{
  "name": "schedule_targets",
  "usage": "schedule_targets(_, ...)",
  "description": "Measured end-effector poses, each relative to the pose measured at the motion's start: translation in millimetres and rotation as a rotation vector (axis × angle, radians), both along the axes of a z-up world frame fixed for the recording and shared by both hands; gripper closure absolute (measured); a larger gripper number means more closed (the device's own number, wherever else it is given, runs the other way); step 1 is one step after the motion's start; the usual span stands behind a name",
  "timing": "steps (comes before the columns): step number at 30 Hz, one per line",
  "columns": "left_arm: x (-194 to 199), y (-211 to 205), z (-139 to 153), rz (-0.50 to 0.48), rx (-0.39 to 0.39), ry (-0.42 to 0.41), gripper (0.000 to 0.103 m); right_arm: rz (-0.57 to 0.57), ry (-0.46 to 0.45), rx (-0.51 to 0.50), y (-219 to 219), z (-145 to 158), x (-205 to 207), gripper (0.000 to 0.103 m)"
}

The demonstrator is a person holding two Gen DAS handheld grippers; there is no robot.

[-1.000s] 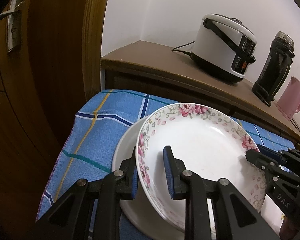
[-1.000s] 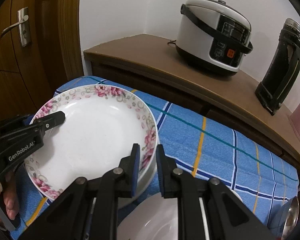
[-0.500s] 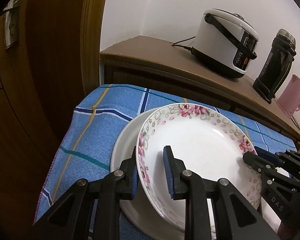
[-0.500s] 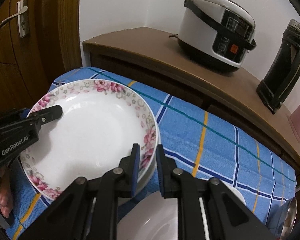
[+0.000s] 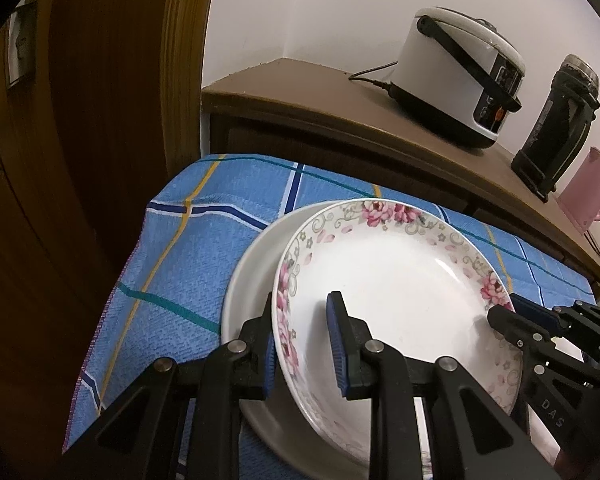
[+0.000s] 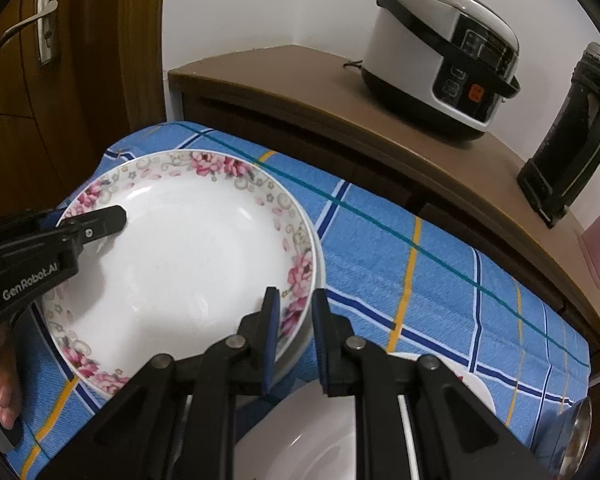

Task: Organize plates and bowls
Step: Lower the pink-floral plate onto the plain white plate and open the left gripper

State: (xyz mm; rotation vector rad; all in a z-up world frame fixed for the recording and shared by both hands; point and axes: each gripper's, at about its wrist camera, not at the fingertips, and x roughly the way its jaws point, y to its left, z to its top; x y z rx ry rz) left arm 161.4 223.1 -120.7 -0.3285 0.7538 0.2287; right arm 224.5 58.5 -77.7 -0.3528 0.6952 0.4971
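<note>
Both grippers straddled opposite rims of the floral plate (image 5: 396, 280): left gripper (image 5: 304, 340) part-open, right gripper (image 6: 294, 320) narrowly open, neither visibly clamping.

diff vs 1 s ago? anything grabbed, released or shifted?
Little changed. The floral-rimmed white plate has been lowered slightly onto the plain white plate beneath; more of the blue checked cloth shows behind it. Nothing was grabbed or released: the left tool and right tool still straddle opposite edges of the floral plate's rim. The rice cooker and black flask stayed put.
</note>
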Motion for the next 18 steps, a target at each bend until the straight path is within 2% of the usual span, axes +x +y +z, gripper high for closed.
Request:
schedule_targets(13, -2, 3, -1, 0.011, -0.012, -0.003, 0.078, 0.004, 0.004, 0.016, 5, 0, 1, 0.085)
schedule_targets(18, -5, 3, 1, 0.029, -0.009, -0.015, 0.070, 0.012, 0.010, 0.062, -9, 4, -3, 0.081)
